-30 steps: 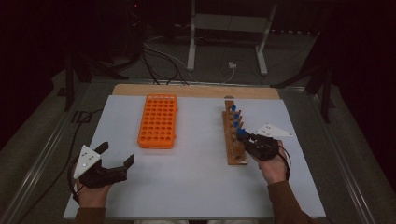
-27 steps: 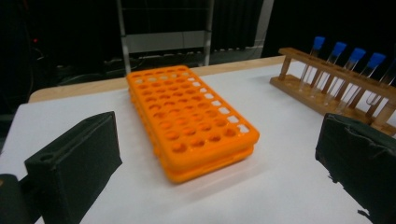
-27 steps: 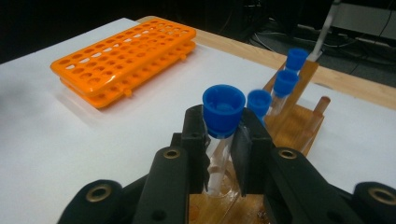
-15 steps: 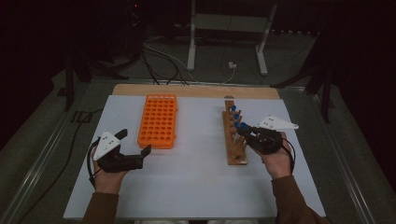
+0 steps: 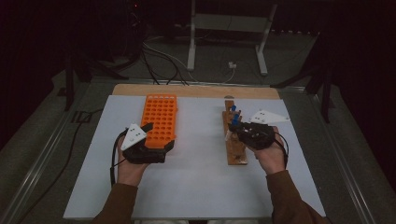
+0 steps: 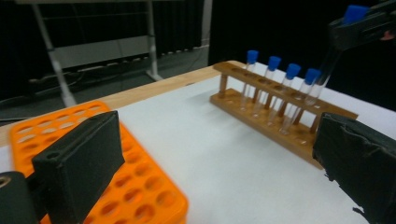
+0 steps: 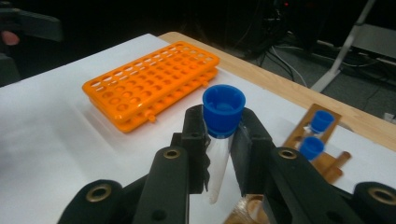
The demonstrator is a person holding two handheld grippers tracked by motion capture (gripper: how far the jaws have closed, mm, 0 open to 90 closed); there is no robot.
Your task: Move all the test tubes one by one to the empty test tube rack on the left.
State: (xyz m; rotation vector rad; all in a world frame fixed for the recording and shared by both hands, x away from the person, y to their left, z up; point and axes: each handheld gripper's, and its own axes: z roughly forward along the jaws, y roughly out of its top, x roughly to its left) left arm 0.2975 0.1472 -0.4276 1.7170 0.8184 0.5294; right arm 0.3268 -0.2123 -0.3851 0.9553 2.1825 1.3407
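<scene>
The right gripper [image 7: 219, 154] is clamped on a clear test tube [image 7: 217, 158] just under its blue cap [image 7: 224, 109], the tube's long axis upright between the jaws and its lower end free of the wooden rack [image 5: 235, 140] below it. From this gripper, the orange rack [image 7: 154, 84] lies ahead and to the left across bare white table [image 5: 201, 177], well apart, with nothing standing in between; its open holes face up, so the tube's axis already matches them (my guess is that this is where the tube is headed). The left gripper [image 5: 156, 142] is much nearer that rack: its jaws stand wide apart and hold nothing, one jaw over the rack's near corner in the left gripper view, the other out over the table. Four more capped tubes [image 6: 280, 91] stand in the wooden rack, just beside the lifted tube, the nearest things it could knock.
</scene>
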